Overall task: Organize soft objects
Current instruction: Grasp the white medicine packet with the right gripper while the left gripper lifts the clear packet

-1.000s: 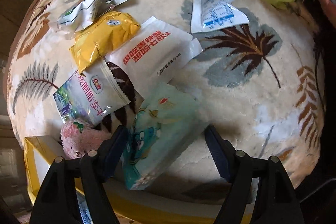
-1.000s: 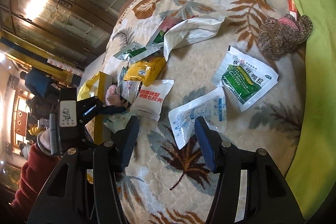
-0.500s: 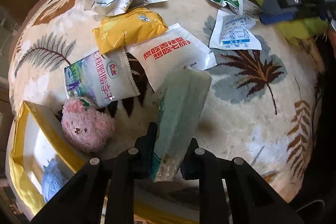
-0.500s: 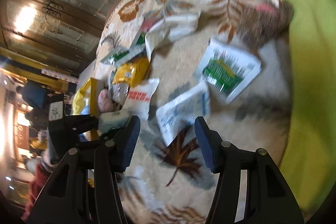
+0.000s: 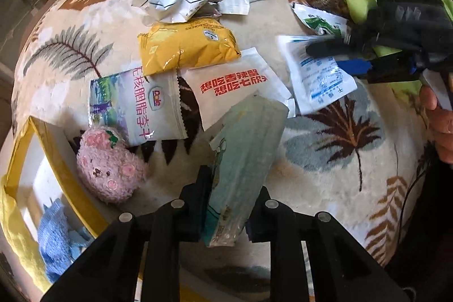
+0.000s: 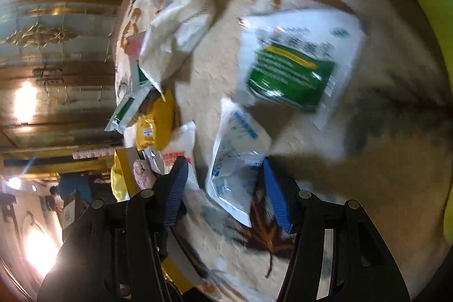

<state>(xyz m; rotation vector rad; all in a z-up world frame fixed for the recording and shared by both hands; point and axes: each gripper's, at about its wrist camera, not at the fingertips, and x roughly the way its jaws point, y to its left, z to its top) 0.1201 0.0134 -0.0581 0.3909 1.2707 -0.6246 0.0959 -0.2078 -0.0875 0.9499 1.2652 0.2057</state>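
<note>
Centrally, a pale teal packet [image 5: 243,160] is pinched edge-on between the left gripper [image 5: 226,214], raised over the leaf-patterned blanket [image 5: 325,174]. Close around it are seen a pink plush toy [image 5: 109,169], a Dole pouch [image 5: 136,104], a red-lettered white pouch [image 5: 237,88] and a yellow snack bag [image 5: 187,50]. The right gripper [image 6: 223,188] is closing astride a blue-printed sachet [image 6: 235,160], pads not yet pressed; a green-labelled sachet [image 6: 294,70] lies just beyond.

Pale-green tissue pack [image 5: 243,160], tilted, pinched
</note>
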